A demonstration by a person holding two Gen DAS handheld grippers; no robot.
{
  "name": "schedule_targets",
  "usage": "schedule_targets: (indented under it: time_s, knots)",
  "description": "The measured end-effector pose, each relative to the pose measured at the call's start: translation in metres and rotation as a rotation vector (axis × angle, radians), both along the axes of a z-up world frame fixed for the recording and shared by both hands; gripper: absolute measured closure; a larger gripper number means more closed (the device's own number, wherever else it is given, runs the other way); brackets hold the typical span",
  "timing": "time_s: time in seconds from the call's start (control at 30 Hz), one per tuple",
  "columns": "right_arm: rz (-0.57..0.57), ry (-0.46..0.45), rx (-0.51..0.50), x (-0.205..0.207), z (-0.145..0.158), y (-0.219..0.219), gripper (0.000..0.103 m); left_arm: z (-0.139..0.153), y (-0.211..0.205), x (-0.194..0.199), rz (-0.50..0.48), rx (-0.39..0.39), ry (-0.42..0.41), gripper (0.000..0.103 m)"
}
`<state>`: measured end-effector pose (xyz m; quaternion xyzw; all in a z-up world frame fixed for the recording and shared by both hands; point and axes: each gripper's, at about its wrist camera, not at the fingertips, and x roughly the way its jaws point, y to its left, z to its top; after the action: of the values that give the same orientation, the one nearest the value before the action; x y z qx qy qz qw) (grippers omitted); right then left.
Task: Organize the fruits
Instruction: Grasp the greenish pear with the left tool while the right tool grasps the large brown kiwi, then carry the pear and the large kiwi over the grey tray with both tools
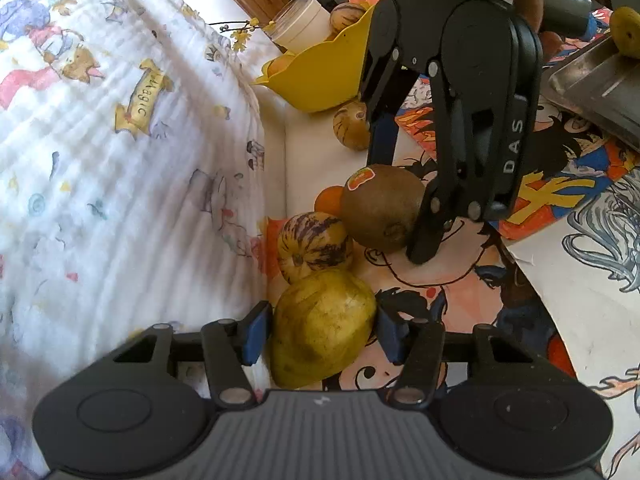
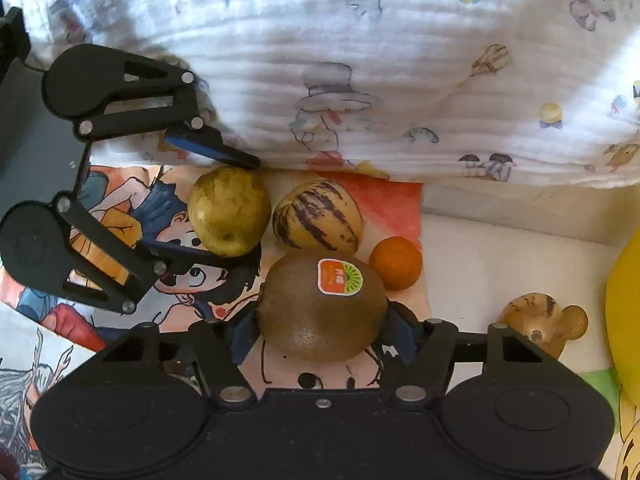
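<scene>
My left gripper point(image 1: 322, 330) is shut on a yellow-green pear point(image 1: 322, 326), its blue pads against both sides; the pear also shows in the right wrist view point(image 2: 230, 210). My right gripper point(image 2: 320, 330) is shut on a brown kiwi point(image 2: 322, 306) with an orange sticker; the kiwi also shows in the left wrist view point(image 1: 380, 206). A striped pepino melon point(image 2: 318, 216) and a small orange point(image 2: 396, 263) lie next to them on the cartoon-print cloth. A yellow bowl point(image 1: 324, 76) with fruit stands further back.
A white printed blanket point(image 1: 120, 160) rises along one side. Another striped fruit point(image 1: 352, 126) lies by the bowl. A white jar point(image 1: 302, 22) stands behind it. A metal tray point(image 1: 600, 84) with a yellow fruit point(image 1: 626, 32) is at the far right.
</scene>
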<state>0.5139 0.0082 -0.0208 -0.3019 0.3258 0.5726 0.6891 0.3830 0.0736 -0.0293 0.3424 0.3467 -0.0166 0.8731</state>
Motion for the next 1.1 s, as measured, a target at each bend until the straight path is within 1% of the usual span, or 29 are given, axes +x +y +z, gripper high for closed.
schedule_targets:
  time_s: [0.13,0.2,0.27,0.37,0.47,0.53,0.63,0.7,0.83,0.93,1.03,1.1]
  knots:
    - [-0.027,0.019,0.019,0.001,-0.001,-0.002,0.036,0.0,-0.004,0.0,0.016,0.008,-0.007,0.045]
    - [-0.044,0.021,0.027,0.0,-0.001,-0.004,0.037,0.002,-0.004,0.001,0.035,-0.014,-0.008,0.045]
    - [-0.067,0.038,0.038,0.0,-0.002,-0.008,0.037,0.006,-0.002,-0.003,0.065,-0.052,-0.006,0.045]
    - [-0.108,0.062,0.054,-0.001,-0.002,-0.013,0.037,0.015,0.003,-0.008,0.114,-0.147,-0.005,0.045]
    - [-0.126,0.077,0.061,-0.005,-0.002,-0.019,0.037,0.021,0.009,-0.013,0.179,-0.232,-0.021,0.045]
    - [-0.136,0.083,0.063,-0.009,-0.002,-0.023,0.037,0.026,0.015,-0.015,0.216,-0.31,-0.03,0.045]
    - [-0.155,0.1,0.074,-0.015,0.0,-0.031,0.037,0.034,0.027,-0.019,0.271,-0.45,-0.038,0.045]
    - [-0.184,0.117,0.08,-0.019,0.002,-0.035,0.037,0.035,0.033,-0.021,0.298,-0.515,-0.054,0.045]
    - [-0.246,0.143,0.083,-0.025,0.004,-0.044,0.037,0.034,0.04,-0.025,0.343,-0.582,-0.102,0.046]
    - [-0.281,0.171,0.101,-0.028,0.005,-0.051,0.037,0.035,0.045,-0.03,0.369,-0.682,-0.116,0.046]
    - [-0.305,0.175,0.122,-0.034,0.007,-0.057,0.037,0.034,0.043,-0.041,0.381,-0.71,-0.13,0.046]
    - [-0.326,0.189,0.147,-0.036,0.01,-0.063,0.037,0.032,0.043,-0.046,0.389,-0.744,-0.136,0.046]
